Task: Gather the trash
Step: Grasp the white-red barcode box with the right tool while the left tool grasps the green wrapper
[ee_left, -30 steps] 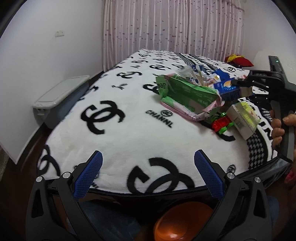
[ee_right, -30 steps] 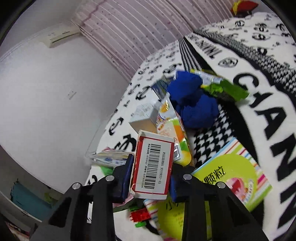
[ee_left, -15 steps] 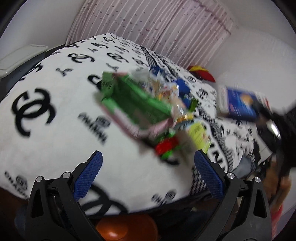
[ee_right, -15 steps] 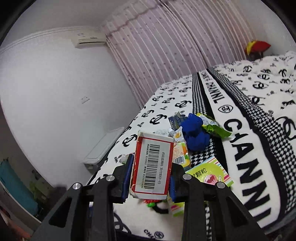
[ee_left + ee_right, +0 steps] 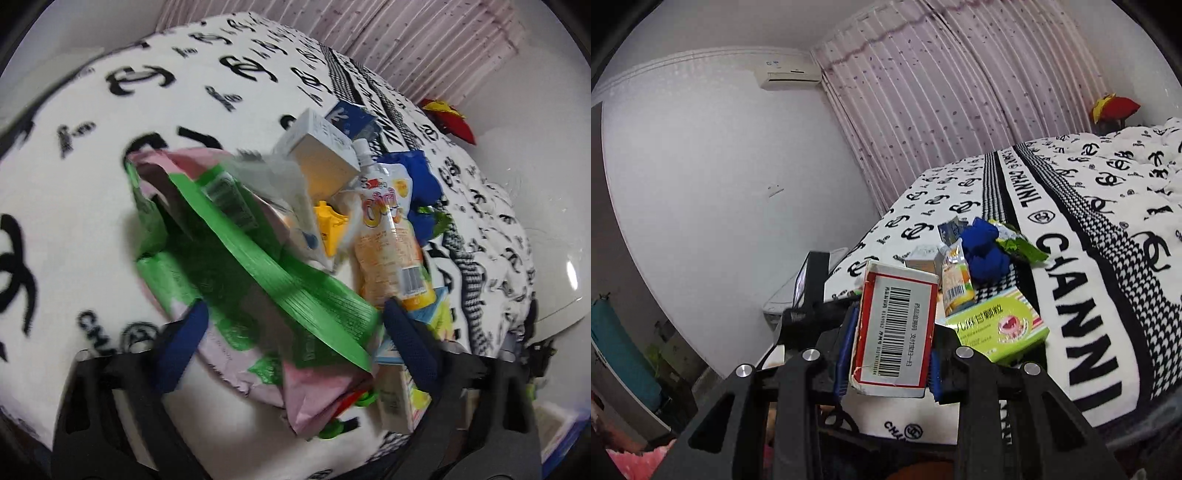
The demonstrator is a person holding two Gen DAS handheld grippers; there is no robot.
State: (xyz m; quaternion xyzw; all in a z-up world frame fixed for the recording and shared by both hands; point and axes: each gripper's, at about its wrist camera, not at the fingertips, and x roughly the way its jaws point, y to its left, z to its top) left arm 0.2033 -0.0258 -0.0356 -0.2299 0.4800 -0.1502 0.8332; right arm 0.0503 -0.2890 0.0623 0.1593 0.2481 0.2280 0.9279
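Lowered since a moment ago, the left gripper (image 5: pixel 291 343) hangs wide open and empty astride the green bag (image 5: pixel 258 266) in the bed's (image 5: pixel 1089 229) trash pile, seemingly needing to close next, while the right gripper (image 5: pixel 892 354) clamps a barcoded box (image 5: pixel 895 325).

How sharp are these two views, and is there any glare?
Left wrist view: motion-smeared, green bag and left gripper soft; a glare spot at the right edge. Right wrist view: sharp, the box barcode crisp in the right gripper; strong fisheye bending.
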